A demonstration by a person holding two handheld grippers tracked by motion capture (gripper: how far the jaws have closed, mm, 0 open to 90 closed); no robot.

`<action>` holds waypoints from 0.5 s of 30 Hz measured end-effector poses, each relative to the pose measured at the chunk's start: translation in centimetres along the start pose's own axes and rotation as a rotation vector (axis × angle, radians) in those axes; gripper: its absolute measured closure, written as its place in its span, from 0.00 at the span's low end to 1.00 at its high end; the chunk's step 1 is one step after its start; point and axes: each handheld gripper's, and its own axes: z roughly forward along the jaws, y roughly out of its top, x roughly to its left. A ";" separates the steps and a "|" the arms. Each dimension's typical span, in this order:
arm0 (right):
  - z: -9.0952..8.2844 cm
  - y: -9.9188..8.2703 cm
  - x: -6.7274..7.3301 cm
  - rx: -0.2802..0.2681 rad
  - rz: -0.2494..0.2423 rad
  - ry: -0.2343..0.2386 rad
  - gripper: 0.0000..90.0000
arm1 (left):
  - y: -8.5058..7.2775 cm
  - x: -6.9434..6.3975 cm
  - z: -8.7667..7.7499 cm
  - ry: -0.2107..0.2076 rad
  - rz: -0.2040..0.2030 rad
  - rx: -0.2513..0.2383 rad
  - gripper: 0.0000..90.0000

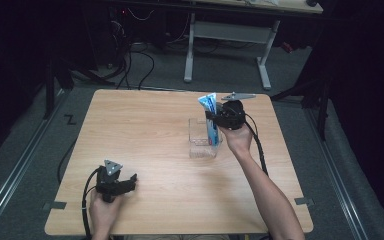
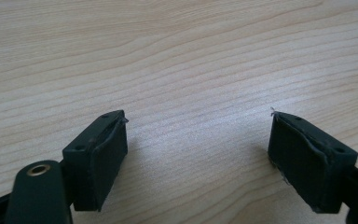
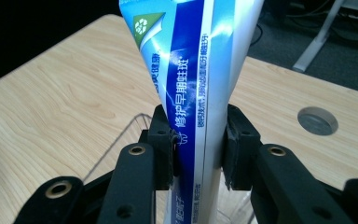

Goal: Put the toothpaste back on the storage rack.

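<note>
Dark surroundings; toothpaste tube (image 3: 200, 93) hides clear container (image 1: 200, 140) behind.

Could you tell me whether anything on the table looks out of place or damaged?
Nothing stands out. The right gripper holds the toothpaste tube upright in the clear container; the left gripper is open over the table.

**A:** what's the room like? Light wood-grain square counter (image 1: 145, 130) sitting on grey carpet floor (image 1: 220, 75), dark all around.

**B:** yeah, plus a white-legged metal desk frame (image 1: 227, 35) behind it, black cables (image 1: 140, 62) trailing on the floor, metal floor rails (image 1: 20, 160) on both sides.
</note>
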 end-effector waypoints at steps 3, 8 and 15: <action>0.0 -0.1 -0.1 0.009 0.005 -0.001 0.76 | 0.0 0.0 0.0 0.000 0.000 0.000 0.22; 0.0 -0.2 0.1 0.020 -0.015 -0.007 0.76 | 0.0 0.0 0.0 0.000 0.000 0.000 0.22; 0.1 -0.8 0.1 0.033 -0.012 -0.009 0.76 | 0.0 0.0 0.0 0.000 0.000 0.000 0.22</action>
